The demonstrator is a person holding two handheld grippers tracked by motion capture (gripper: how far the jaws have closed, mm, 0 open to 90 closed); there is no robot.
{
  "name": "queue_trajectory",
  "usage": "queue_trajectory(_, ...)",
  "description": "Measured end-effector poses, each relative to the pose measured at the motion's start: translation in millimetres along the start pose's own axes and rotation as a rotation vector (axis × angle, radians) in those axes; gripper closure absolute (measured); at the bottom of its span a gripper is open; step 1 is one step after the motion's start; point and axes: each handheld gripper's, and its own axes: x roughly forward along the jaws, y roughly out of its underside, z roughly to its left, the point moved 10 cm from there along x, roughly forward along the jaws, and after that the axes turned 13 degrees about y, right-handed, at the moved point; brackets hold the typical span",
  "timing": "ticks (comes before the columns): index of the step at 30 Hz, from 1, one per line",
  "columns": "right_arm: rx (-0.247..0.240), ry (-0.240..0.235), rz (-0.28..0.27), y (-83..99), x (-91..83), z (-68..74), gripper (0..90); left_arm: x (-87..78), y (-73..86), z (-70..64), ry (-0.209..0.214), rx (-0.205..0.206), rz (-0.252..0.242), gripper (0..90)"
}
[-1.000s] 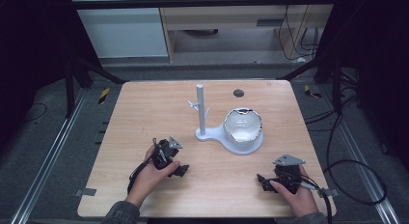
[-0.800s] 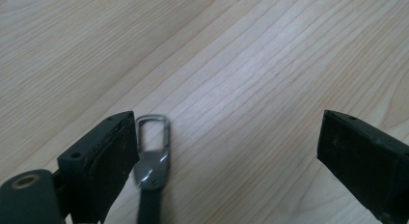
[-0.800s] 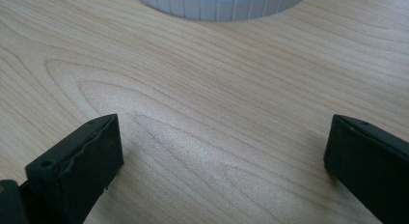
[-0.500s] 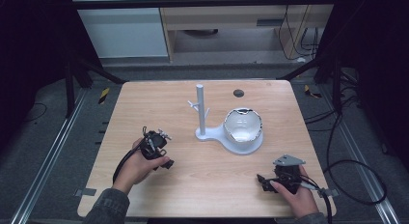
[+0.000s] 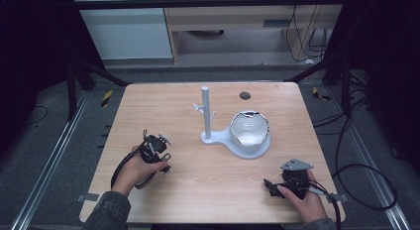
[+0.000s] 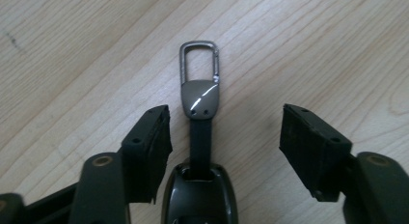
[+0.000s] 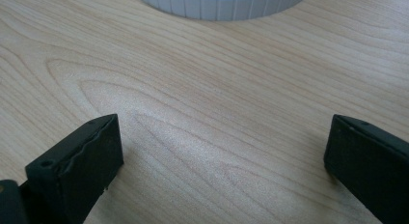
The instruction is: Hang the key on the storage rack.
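The left gripper (image 6: 224,147) has been carried leftward over the table (image 5: 198,190). A key fob (image 6: 200,137) lies flat between its parted jaws, untouched. Closure should be centred on the strap. The right gripper (image 7: 222,161) is held open.

We are looking at a lab or test bench. A light wooden tabletop (image 5: 198,190) sits inside a dark metal frame (image 5: 208,2), with aluminium rails (image 5: 49,165) running along the grey floor (image 5: 44,121) at left and right. Black cables (image 5: 356,165) loop on the floor at right. On the far side stand a white cabinet (image 5: 124,27) and a wooden shelf unit (image 5: 237,17).
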Motion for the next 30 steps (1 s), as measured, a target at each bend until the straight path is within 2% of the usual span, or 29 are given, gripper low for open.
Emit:
queue_trajectory(3,0.000,0.000,0.000,0.0,0.0,0.0,0.5,-0.3,0.0,2.3,0.011,-0.004,-0.002,41.5)
queue_trajectory(5,-0.001,0.000,-0.001,-0.1,0.1,-0.1,0.4,0.6,0.4,4.1,0.015,0.005,0.012,47.1)
queue_trajectory(6,-0.001,0.000,-0.001,-0.1,0.1,-0.1,0.4,1.4,0.8,4.4,0.019,-0.002,0.018,47.1)
queue_trajectory(13,0.000,0.000,0.000,0.0,0.0,0.0,0.5,4.8,2.6,10.9,0.010,-0.011,0.047,56.8)
queue_trajectory(19,0.000,0.000,0.001,0.1,-0.1,0.1,0.4,3.4,3.7,12.3,0.005,-0.005,0.066,61.2)
queue_trajectory(30,0.002,-0.001,0.002,0.2,-0.2,0.4,0.5,3.8,3.9,12.2,0.006,0.002,0.085,63.0)
